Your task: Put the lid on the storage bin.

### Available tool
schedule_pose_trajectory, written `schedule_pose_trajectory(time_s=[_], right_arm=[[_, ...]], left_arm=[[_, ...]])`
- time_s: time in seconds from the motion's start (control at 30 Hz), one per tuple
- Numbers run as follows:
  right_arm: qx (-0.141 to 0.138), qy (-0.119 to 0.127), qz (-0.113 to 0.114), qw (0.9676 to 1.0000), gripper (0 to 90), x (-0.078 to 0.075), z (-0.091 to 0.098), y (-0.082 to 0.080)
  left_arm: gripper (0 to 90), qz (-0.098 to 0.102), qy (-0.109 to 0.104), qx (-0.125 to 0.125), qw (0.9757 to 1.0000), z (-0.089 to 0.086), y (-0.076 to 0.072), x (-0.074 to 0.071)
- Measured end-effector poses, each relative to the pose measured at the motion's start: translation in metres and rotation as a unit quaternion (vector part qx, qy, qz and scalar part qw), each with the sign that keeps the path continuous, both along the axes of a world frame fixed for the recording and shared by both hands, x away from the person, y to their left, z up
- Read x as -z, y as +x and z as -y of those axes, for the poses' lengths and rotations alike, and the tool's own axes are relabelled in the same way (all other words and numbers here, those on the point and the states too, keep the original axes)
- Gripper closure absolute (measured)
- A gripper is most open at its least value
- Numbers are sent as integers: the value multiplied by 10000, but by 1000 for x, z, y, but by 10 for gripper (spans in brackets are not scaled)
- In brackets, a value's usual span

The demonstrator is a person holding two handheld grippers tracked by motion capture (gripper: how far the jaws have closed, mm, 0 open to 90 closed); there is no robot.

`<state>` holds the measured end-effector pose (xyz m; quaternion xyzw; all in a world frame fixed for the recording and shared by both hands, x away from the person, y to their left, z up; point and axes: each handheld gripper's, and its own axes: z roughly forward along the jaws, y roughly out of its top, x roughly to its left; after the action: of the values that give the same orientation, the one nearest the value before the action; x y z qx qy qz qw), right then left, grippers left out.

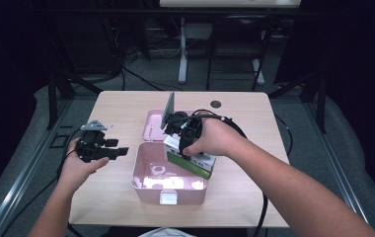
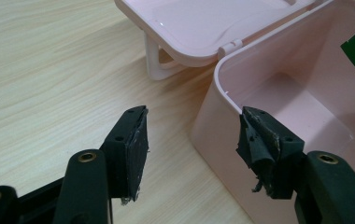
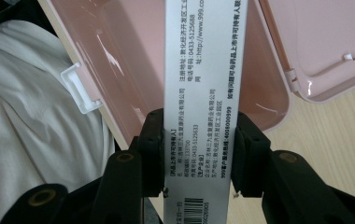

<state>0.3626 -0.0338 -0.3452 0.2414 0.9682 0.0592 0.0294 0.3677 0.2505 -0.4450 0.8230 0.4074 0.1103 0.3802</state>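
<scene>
An open pink plastic box (image 1: 148,182) stands mid-table, its lid (image 1: 152,124) folded back behind it. My right gripper (image 1: 181,139) is shut on a white and green carton (image 1: 195,163), holding it over the box's right rim. In the right gripper view the carton's white printed face (image 3: 203,93) runs up between the jaws, with the box's hollow (image 3: 129,70) behind it. My left gripper (image 1: 120,152) hovers open just left of the box, nothing between its pads. In the left gripper view the box's near corner (image 2: 222,79) lies just beyond the right pad (image 2: 259,140).
The box has a white latch (image 1: 168,198) on its front wall. A small pale object (image 1: 157,171) lies on the box floor. A dark round grommet (image 1: 215,104) marks the table's far side. Bare wood spreads left of the box (image 2: 49,70).
</scene>
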Motion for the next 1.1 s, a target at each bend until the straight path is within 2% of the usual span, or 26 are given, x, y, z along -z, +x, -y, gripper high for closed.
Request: schedule_pose_trajectory(time_s=[0.2,0.53,0.8,0.93,0.97,1.1], right_arm=[[-76,39,32,10000,612,-2,-4,-2],[-508,45,26,9987,612,0,-15,-11],[-876,-24,54,9961,611,8,-20,-18],[-1056,-50,45,9944,611,10,-22,-22],[-1173,-53,47,9931,611,12,-23,-23],[-1267,-65,31,9919,611,13,-25,-25]], left_arm=[[424,2,-10,-2,10000,1,0,0],[423,14,6,14,10000,1,0,0],[423,43,-21,-8,10000,2,0,2],[423,32,-5,9,10000,2,0,2],[424,34,-26,9,10000,2,0,2],[423,15,-32,23,10000,1,0,1]])
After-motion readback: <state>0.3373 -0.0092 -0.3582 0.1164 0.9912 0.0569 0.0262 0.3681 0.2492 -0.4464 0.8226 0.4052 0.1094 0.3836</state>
